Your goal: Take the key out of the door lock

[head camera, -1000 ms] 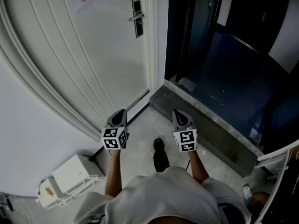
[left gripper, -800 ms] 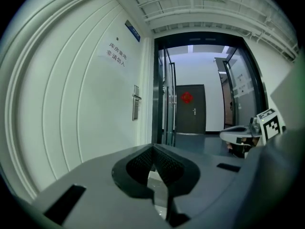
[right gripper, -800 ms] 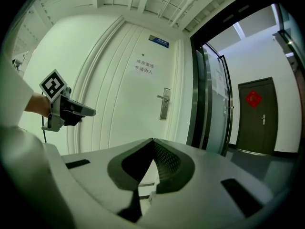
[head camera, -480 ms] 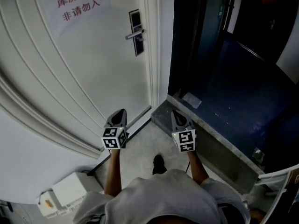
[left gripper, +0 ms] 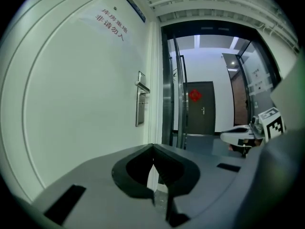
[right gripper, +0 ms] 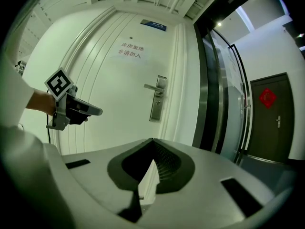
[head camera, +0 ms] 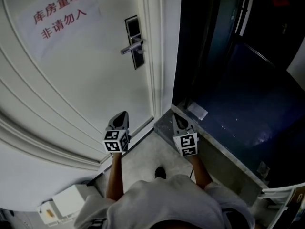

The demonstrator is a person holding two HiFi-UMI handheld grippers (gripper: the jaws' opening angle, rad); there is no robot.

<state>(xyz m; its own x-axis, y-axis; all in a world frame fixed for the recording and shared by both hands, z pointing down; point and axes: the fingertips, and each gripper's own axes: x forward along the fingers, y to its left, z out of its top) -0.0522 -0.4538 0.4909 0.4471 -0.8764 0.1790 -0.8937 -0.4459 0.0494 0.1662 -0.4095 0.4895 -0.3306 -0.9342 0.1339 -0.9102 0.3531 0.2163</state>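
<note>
The white door (head camera: 76,80) carries a dark lock plate (head camera: 134,42) with a silver lever handle (head camera: 129,47). That lock plate also shows in the left gripper view (left gripper: 140,99) and in the right gripper view (right gripper: 157,99). The key is too small to make out in any view. My left gripper (head camera: 121,116) is held low in front of the door, well short of the lock, jaws shut and empty (left gripper: 153,147). My right gripper (head camera: 177,118) hangs level beside it near the door frame, also shut and empty (right gripper: 152,140). The left gripper (right gripper: 97,111) appears in the right gripper view.
A paper sign with red characters (head camera: 59,14) is stuck on the door. Right of the door frame is a dark glass doorway (head camera: 233,80) behind a raised stone threshold (head camera: 214,149). A white box (head camera: 71,202) sits on the floor at lower left. My shoe (head camera: 160,172) is below.
Both grippers have moved forward toward the door together with the person. The lock and sign now sit lower and larger in the head view. Both jaws stay shut.
</note>
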